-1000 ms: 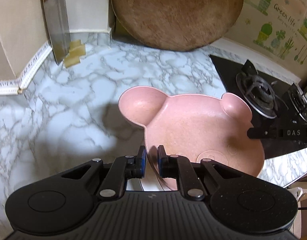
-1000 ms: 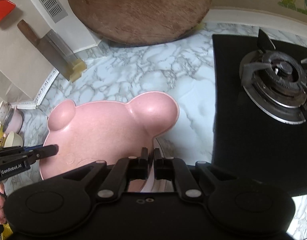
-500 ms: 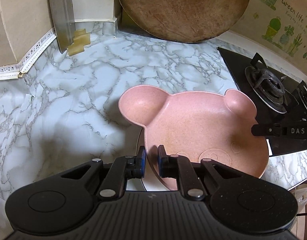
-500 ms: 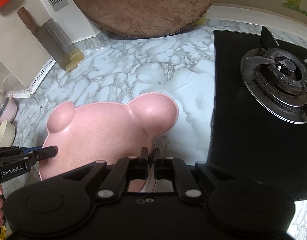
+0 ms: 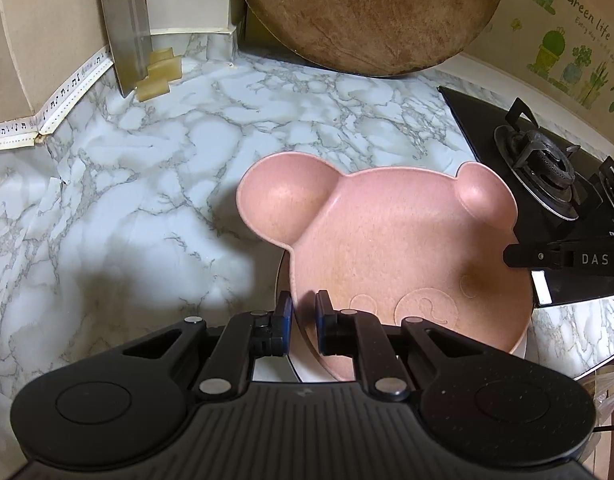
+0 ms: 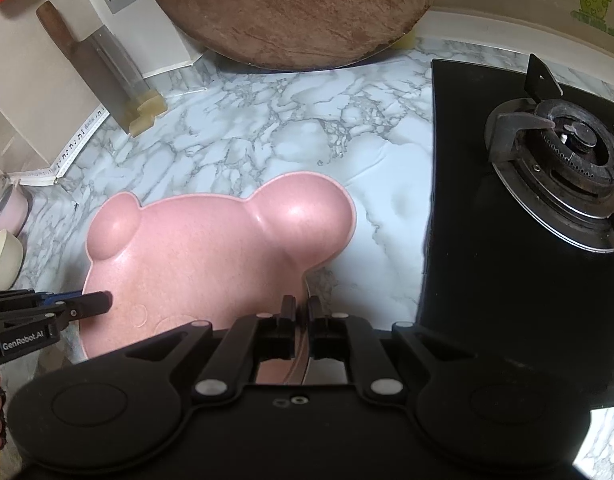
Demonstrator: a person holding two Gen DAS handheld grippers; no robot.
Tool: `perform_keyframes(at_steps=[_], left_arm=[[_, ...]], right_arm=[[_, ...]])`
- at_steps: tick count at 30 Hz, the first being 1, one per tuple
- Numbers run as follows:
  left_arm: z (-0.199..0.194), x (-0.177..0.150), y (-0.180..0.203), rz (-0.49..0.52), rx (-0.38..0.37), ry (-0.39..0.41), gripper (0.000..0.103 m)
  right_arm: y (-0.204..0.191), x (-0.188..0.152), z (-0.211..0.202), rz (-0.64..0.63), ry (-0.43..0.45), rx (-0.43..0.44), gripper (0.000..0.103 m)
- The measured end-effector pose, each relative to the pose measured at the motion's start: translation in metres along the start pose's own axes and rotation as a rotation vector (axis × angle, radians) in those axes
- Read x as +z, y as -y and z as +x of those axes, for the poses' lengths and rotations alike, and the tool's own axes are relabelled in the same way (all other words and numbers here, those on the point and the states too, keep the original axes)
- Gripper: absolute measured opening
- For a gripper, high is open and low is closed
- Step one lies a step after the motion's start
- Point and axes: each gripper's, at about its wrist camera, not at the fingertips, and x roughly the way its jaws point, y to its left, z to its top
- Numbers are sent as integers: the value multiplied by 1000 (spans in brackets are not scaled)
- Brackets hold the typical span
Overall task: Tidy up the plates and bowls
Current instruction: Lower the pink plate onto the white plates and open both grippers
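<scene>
Across the marble worktop (image 5: 155, 184), between the black gas hob (image 6: 519, 216) and the wall corner where a cleaver (image 6: 103, 68) leans, most of the surface lies bare. Behind it a big round wooden board (image 5: 367, 12) is propped against the wall.

Near the front edge sits the task's main piece, a pink bear-shaped plate (image 5: 395, 248) with two ear wells. It appears to rest on a white plate (image 5: 283, 364), of which only a sliver of rim peeps out beneath; whether the pink one is fully seated on it or just above it I cannot tell from these views. As a judgement, one stacking step is at or close to its end.

The left tongs (image 5: 303, 322) are drawn narrow and pinch the pink plate's near left rim. The right tongs (image 6: 301, 326) are likewise nearly closed on the opposite rim, the thin edge showing between the pads.

Off to the far left, small cups or bowls (image 6: 5, 256) wait at the worktop's end, blurred and half cut off. So letting go of the pink plate and gathering those smaller pieces looks to be what is left.
</scene>
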Motion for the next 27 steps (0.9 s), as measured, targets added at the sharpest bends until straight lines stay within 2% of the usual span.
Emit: perform_keyframes(at_steps=[9, 16, 27], left_arm=[[-4, 1, -3, 10, -11, 4, 11], [-12, 2, -6, 17, -31, 16, 11], [-37, 4, -8, 44, -53, 84, 12]], right_arm=[[-1, 0, 1, -7, 4, -16, 20], [-8, 3, -13, -34, 44, -32, 27], [-48, 1, -41, -123, 115, -6, 40]])
